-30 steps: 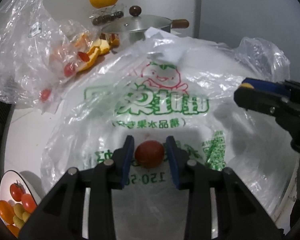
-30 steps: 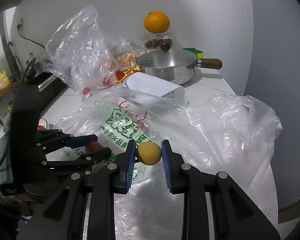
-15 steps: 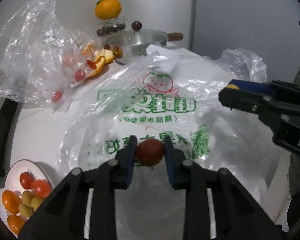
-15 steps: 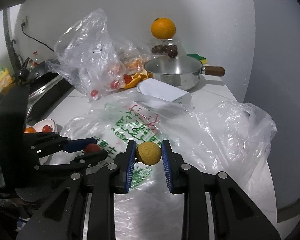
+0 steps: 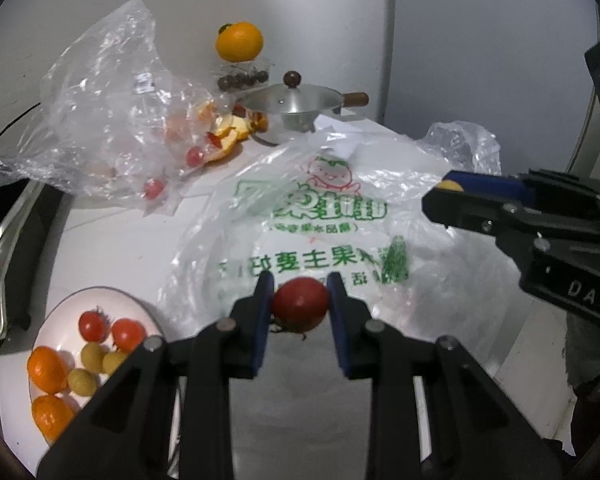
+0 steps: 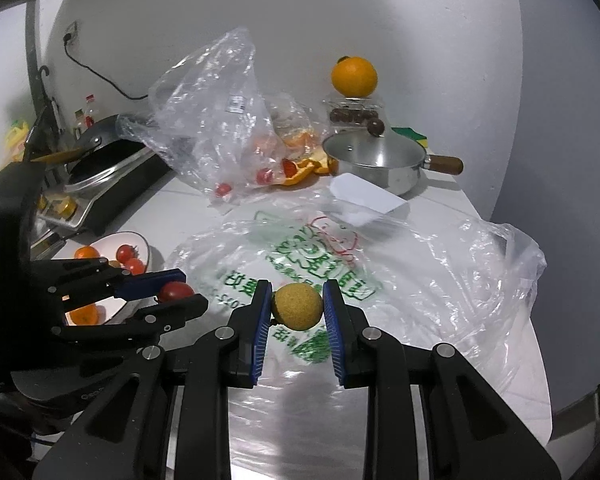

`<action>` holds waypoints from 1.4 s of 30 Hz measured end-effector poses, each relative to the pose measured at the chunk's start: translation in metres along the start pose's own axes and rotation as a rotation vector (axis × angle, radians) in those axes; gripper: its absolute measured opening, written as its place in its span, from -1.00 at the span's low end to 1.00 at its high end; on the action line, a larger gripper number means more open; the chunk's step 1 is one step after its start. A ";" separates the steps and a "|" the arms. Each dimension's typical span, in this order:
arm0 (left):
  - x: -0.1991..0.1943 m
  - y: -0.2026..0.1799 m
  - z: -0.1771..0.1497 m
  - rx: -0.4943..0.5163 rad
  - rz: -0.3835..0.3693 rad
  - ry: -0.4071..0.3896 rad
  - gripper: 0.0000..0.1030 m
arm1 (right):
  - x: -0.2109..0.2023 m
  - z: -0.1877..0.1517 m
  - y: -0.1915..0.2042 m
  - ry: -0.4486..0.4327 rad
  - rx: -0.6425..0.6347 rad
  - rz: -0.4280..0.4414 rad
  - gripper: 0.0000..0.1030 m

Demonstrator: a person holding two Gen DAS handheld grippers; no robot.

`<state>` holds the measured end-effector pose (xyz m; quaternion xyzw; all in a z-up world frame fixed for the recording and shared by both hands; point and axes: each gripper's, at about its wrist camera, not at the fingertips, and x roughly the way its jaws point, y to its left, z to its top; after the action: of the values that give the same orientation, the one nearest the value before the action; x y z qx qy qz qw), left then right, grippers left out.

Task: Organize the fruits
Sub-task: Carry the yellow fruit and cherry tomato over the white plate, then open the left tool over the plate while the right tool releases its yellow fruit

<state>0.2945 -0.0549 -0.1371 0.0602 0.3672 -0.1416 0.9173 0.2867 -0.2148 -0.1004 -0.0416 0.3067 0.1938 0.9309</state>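
- You have lifted both hand-held grippers up and away from the printed plastic bag [image 5: 324,216], and the white plate [image 5: 66,304] that sat at the corner of the left view a second ago now shows almost whole at lower left.
- That suggests the pick is over and the carry to the plate is under way; both fruits are clear of the bag and hang above the bench [image 5: 112,240].
- Your left hand-held gripper [image 5: 299,304] is pinching a red tomato [image 5: 300,306]; its jaws closed the last little way onto it and now stand narrow, blue pads pressed on both sides.
- Your right hand-held gripper [image 6: 297,307] is clamped on a small yellow-brown round fruit [image 6: 297,306], just as it was a second ago, pads tight on either side.
- In the right view the left gripper sits close beside the plate rim, nearer to it than the right one.
- The plate already holds red tomatoes, orange fruits and pale yellow ones, so judge a free spot before you release; the tomato looks likely to roll.
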 end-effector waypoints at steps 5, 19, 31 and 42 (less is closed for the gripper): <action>-0.014 0.014 -0.008 -0.022 0.004 -0.020 -0.46 | -0.001 0.001 0.018 0.000 -0.023 0.004 -0.46; -0.041 0.055 -0.039 -0.075 0.044 -0.043 -0.46 | 0.003 0.003 0.067 0.011 -0.083 0.021 -0.46; -0.042 0.090 -0.073 -0.122 0.085 -0.013 -0.46 | 0.019 -0.001 0.104 0.037 -0.126 0.054 -0.46; -0.032 0.097 -0.077 -0.129 0.069 -0.014 -0.44 | 0.035 -0.005 0.119 0.068 -0.133 0.067 -0.46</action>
<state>0.2515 0.0609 -0.1696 0.0127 0.3667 -0.0865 0.9262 0.2635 -0.0944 -0.1201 -0.0998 0.3260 0.2431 0.9081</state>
